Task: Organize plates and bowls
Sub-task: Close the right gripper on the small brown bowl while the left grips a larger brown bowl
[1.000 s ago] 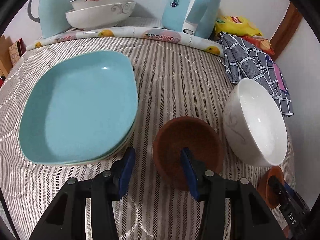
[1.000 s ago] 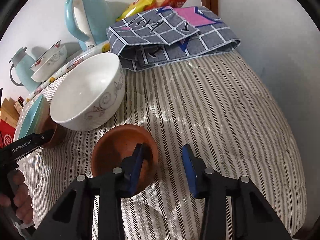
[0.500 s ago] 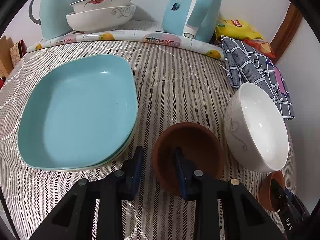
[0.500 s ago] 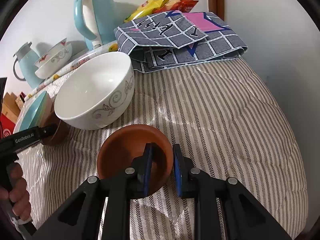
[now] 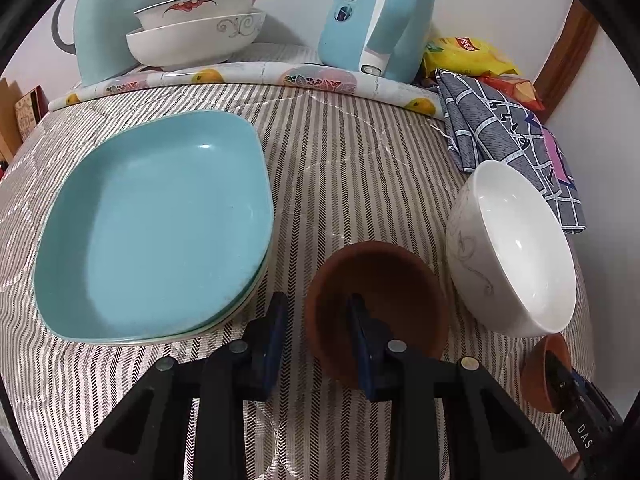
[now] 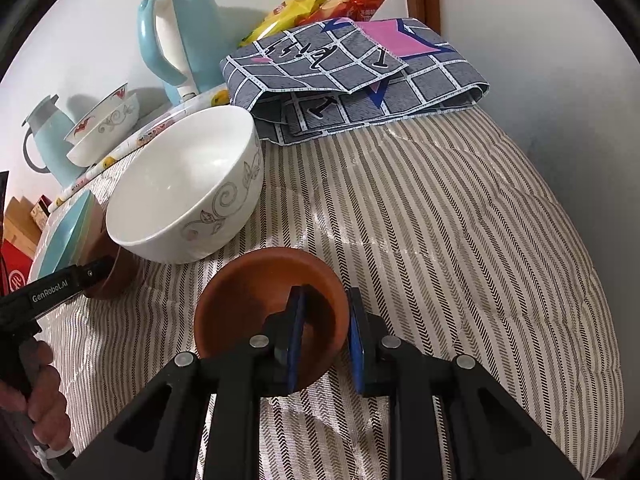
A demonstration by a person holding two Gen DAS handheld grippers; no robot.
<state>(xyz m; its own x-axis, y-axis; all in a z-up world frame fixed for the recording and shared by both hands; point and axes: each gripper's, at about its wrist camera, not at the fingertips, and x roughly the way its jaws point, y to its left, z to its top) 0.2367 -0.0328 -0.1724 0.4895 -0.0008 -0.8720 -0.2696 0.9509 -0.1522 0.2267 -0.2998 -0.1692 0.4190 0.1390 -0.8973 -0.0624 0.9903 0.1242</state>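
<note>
In the left wrist view, my left gripper (image 5: 318, 320) is shut on the near-left wall of a brown bowl (image 5: 384, 288), one pad outside and one inside. Left of it lies a stack of teal plates (image 5: 152, 232); to its right a white patterned bowl (image 5: 516, 248) tilts. My right gripper (image 6: 326, 320) is shut on the right wall of a second, smaller brown bowl (image 6: 256, 296). This view also has the white bowl (image 6: 184, 184) and, at far left, the left gripper (image 6: 96, 270) on its brown bowl (image 6: 116, 276). The right gripper (image 5: 560, 372) shows at the lower right.
Everything sits on a striped quilted cover (image 6: 440, 240). At the back stand two stacked white bowls (image 5: 200, 28), a teal jug (image 5: 100, 24) and a teal kettle (image 5: 380, 16). A folded checked cloth (image 6: 352, 80) and snack bags (image 5: 468, 52) lie by the wall. A hand (image 6: 40, 392) holds the left gripper.
Both grippers' jaws have narrowed onto the walls of their brown bowls, then held still. The plates and the white bowl have not moved.
</note>
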